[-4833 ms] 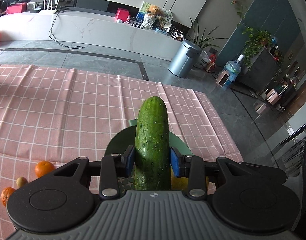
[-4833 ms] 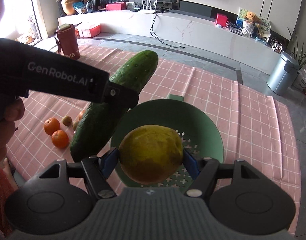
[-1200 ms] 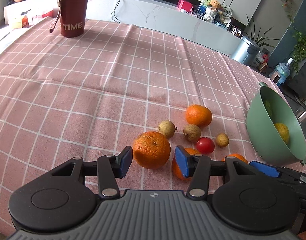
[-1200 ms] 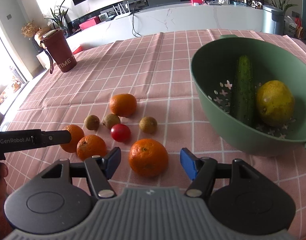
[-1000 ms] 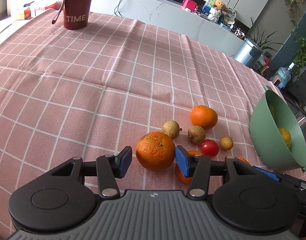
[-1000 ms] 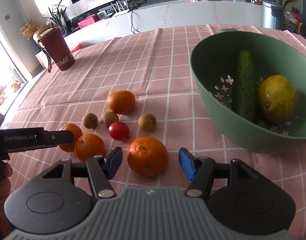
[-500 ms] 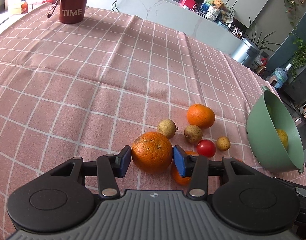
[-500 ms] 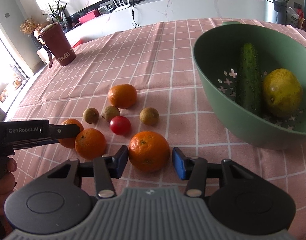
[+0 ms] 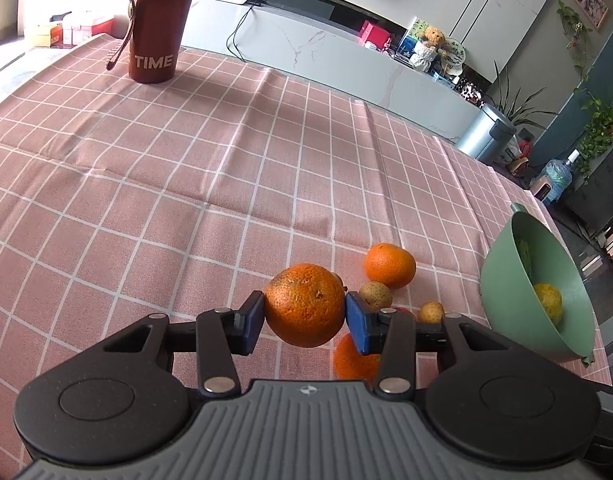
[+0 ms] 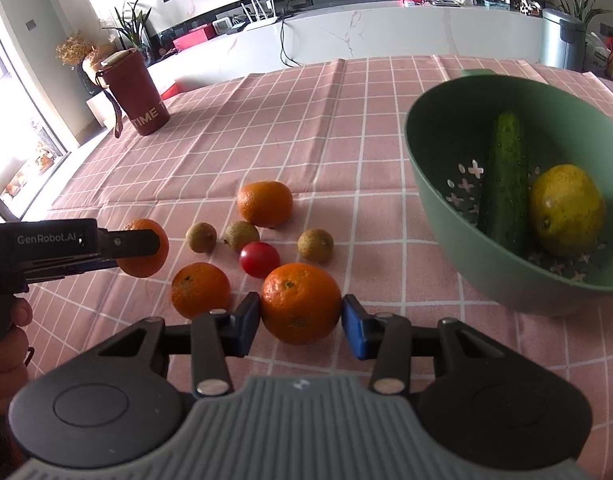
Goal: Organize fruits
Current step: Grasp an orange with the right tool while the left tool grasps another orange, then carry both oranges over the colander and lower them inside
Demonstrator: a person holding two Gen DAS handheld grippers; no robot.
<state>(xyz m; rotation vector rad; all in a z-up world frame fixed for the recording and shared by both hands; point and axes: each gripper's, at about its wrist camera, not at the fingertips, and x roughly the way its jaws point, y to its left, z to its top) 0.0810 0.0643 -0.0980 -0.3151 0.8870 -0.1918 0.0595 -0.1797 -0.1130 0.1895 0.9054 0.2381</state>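
My left gripper (image 9: 304, 316) has its blue pads against a rough-skinned orange (image 9: 304, 306), its jaws still closing; the right wrist view shows that gripper (image 10: 142, 246) at far left with the same orange (image 10: 146, 258). My right gripper (image 10: 301, 320) is likewise closing, pads touching a smoother orange (image 10: 300, 302). Two more oranges (image 10: 265, 203) (image 10: 200, 289), a cherry tomato (image 10: 259, 259) and three small brown fruits (image 10: 315, 245) lie on the pink checked cloth. The green colander bowl (image 10: 438, 152) on the right holds a cucumber (image 10: 504, 184) and a yellow fruit (image 10: 566, 208).
A maroon cup marked TIME (image 9: 158, 28) stands at the cloth's far left corner. A person's hand (image 10: 6, 340) grips the left tool's handle. The bowl (image 9: 502, 292) sits near the table's right edge, with floor and a bin beyond.
Both pairs of jaws have narrowed from standing apart around their oranges to touching them. Neither hand has shifted much.
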